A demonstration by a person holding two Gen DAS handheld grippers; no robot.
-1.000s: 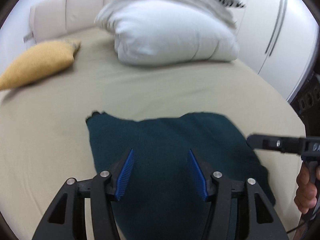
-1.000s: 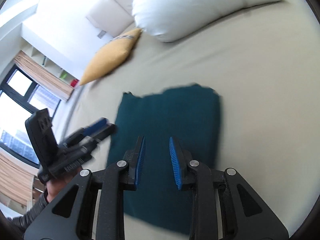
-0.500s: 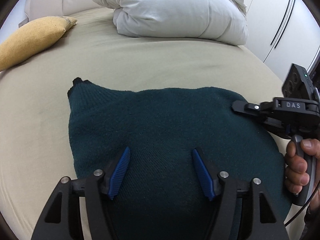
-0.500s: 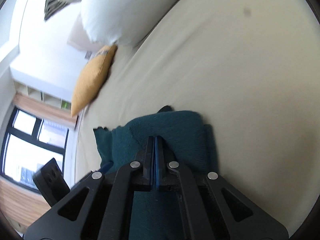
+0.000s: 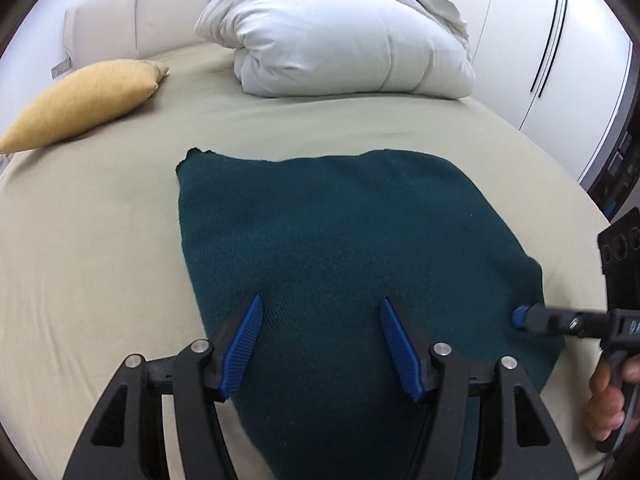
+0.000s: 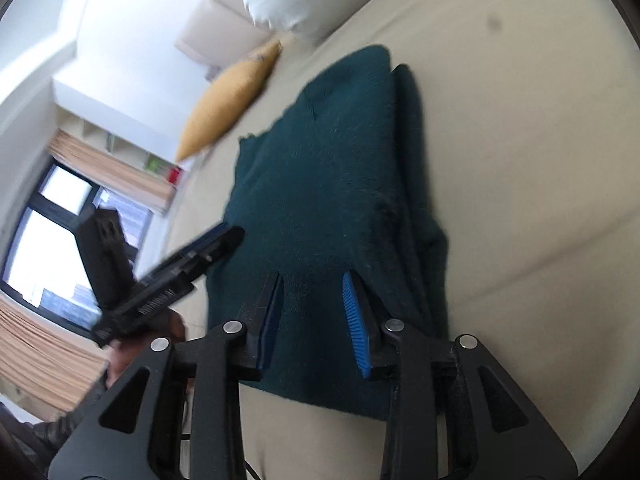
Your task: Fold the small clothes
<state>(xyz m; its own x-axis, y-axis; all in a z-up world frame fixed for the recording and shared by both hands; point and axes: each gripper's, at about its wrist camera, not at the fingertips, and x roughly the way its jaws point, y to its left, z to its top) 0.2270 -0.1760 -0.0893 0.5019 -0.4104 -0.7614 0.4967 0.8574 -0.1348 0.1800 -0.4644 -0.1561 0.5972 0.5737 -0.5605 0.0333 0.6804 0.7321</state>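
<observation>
A dark teal knitted garment (image 5: 340, 248) lies folded on the beige bed sheet (image 5: 92, 240); it also shows in the right wrist view (image 6: 320, 184) with a doubled edge along its right side. My left gripper (image 5: 320, 308) is open and empty over the garment's near part. My right gripper (image 6: 314, 280) is open and empty over the garment's near edge. In the left wrist view the right gripper (image 5: 520, 316) comes in from the right at the garment's right edge. The left gripper (image 6: 224, 236) shows at the garment's left edge in the right wrist view.
A mustard cushion (image 5: 84, 100) lies at the far left of the bed. A folded white duvet (image 5: 352, 48) sits at the head of the bed. White wardrobe doors (image 5: 560, 40) stand to the right. A window (image 6: 52, 216) is to the left.
My right gripper was shut half a second ago and is now open. The left gripper stayed open and has drawn back a little; the garment lies flatter.
</observation>
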